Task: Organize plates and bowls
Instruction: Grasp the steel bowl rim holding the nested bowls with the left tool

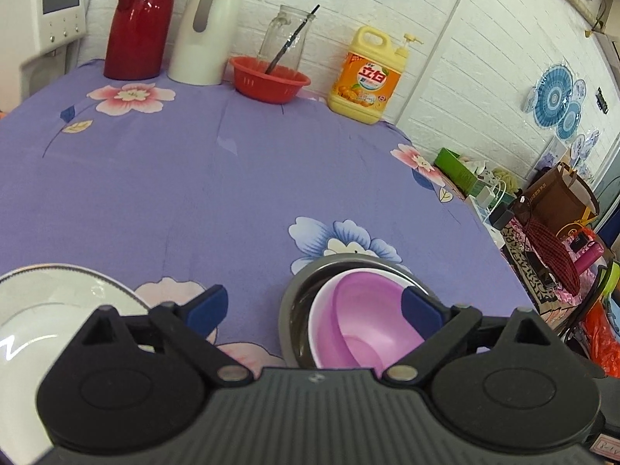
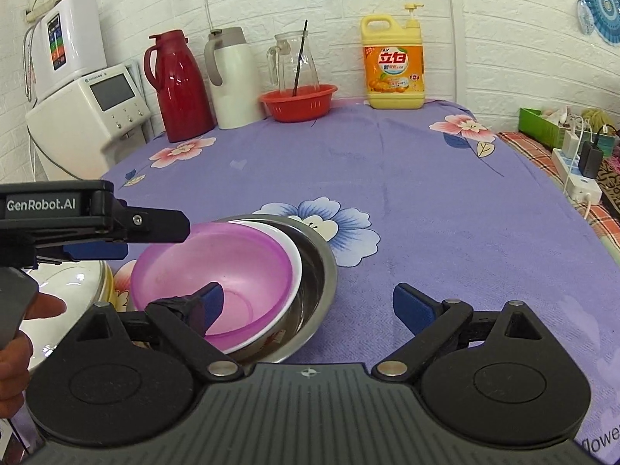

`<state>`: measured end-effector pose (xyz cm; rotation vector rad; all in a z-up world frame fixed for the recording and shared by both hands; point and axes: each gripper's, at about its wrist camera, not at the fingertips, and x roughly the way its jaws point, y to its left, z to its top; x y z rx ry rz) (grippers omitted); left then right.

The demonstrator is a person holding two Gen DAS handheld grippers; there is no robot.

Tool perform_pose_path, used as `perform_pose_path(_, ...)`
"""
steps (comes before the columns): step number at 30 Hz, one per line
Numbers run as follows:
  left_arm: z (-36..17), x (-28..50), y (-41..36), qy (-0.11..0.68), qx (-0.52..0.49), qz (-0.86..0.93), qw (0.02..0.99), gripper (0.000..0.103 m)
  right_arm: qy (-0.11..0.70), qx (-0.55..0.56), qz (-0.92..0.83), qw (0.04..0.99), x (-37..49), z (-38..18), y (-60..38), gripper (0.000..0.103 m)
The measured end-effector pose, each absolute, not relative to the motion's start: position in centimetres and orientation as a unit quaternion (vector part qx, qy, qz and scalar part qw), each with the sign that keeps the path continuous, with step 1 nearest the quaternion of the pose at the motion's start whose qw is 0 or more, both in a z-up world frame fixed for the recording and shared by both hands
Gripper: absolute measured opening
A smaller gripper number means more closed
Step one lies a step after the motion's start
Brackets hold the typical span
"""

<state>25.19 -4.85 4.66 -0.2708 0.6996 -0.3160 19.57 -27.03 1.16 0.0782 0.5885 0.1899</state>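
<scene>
Landmark: the steel bowl (image 2: 314, 271) sits on the purple flowered tabletop (image 2: 426, 193), partly over a blue printed flower.
Nested stack: a white bowl (image 2: 295, 267) lies inside the steel bowl, and a pink bowl (image 2: 217, 267) lies inside the white one; both are tilted, leaning toward the steel bowl's left wall in the right wrist view.
White plate: the white plate (image 1: 50, 302), with a thin dark rim line, rests on the tabletop just left of the steel bowl, apart from it.
Left gripper: the left gripper (image 1: 314, 308) hangs low between the plate and the steel bowl, its fingers spread wide with nothing between them; its right blue finger pad (image 1: 420, 312) shows in front of the pink bowl, and whether it touches cannot be told.
Right gripper: the right gripper (image 2: 308, 306) hangs over the near right side of the steel bowl, fingers spread wide and gripping nothing; its left finger (image 2: 211, 302) shows in front of the pink bowl's inside.
Person: a hand (image 2: 23, 321) holds the left gripper's handle, left of the steel bowl.
Far edge: well behind the steel bowl stand a red thermos (image 2: 180, 85), a white jug (image 2: 232, 77), a red basket (image 2: 298, 102) with a glass pitcher (image 2: 296, 64) just behind it, and a yellow detergent bottle (image 2: 393, 62).
</scene>
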Motion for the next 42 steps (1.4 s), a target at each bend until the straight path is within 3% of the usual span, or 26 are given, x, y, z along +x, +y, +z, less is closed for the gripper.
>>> perform_pose_path(42, 2.0, 28.0, -8.2, 0.381, -0.058, -0.143, 0.912, 0.096, 0.327, 0.048, 0.132, 0.934, 22.8, -1.0, -25.5, 0.103)
